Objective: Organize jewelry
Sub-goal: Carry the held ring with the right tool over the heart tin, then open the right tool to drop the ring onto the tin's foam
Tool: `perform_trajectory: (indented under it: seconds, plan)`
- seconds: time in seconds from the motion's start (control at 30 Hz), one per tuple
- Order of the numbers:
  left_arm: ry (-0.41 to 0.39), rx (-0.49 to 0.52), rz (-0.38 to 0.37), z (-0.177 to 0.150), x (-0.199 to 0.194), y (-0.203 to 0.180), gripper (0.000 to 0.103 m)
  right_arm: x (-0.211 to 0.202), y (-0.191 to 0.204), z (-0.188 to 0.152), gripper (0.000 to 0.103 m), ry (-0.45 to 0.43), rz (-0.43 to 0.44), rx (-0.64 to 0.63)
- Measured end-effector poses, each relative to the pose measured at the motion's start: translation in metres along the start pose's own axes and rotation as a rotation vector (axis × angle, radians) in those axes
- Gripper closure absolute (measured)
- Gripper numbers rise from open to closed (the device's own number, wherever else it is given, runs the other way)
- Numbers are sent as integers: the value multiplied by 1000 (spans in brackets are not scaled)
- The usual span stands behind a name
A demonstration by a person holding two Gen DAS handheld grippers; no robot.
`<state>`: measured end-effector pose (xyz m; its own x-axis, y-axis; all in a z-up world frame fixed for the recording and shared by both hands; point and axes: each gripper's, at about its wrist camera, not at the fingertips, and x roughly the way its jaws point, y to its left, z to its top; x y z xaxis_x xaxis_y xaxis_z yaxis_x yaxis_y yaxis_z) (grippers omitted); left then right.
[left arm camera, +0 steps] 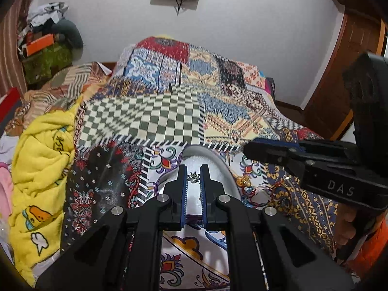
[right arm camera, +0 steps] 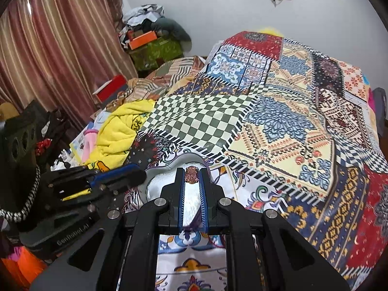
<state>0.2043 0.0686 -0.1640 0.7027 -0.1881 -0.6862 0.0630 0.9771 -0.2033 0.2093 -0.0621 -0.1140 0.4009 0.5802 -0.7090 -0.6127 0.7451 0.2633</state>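
In the left wrist view my left gripper [left arm camera: 193, 172] is shut on a small silver star-shaped jewel [left arm camera: 193, 178], held between the fingertips just above an oval grey tray [left arm camera: 218, 160] lined in white. My right gripper [left arm camera: 252, 148] reaches in from the right beside the tray's far rim. In the right wrist view my right gripper [right arm camera: 191, 169] is shut on an oval pink-copper studded jewel [right arm camera: 191, 175], over the far rim of the same tray [right arm camera: 160, 173]. The left gripper [right arm camera: 138, 175] lies at the tray's left side.
The tray rests on a patchwork bedspread [left arm camera: 150, 116]. A small gold piece [left arm camera: 244, 181] and a tangle of red thread [left arm camera: 254, 195] lie on the cloth right of the tray. A yellow towel [left arm camera: 41, 150] is heaped at the left. Curtains [right arm camera: 55, 48] and stacked boxes [right arm camera: 150, 46] stand beyond.
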Motion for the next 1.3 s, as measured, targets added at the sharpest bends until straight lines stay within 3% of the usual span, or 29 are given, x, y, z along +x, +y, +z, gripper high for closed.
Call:
perform_trajectory:
  seconds: [0.27, 0.73, 0.93, 1.0, 1.1, 1.3]
  plan:
    - [50, 11, -10, -3, 20, 3, 95, 24, -1, 6, 93, 68, 22, -31]
    - [59, 26, 11, -3, 20, 2, 95, 38, -1, 7, 93, 115, 35, -45]
    - [54, 6, 21, 0, 10, 4, 94, 27, 3, 9, 86, 106, 32, -56]
    - [49, -2, 27, 1, 6, 5, 89, 18, 4, 9, 86, 88, 21, -56]
    - [32, -10, 44, 2, -3, 5, 73, 3, 2, 9, 86, 57, -7, -50]
    - [6, -5, 53, 5, -25, -1, 67, -32, -5, 5, 81, 5, -82, -34]
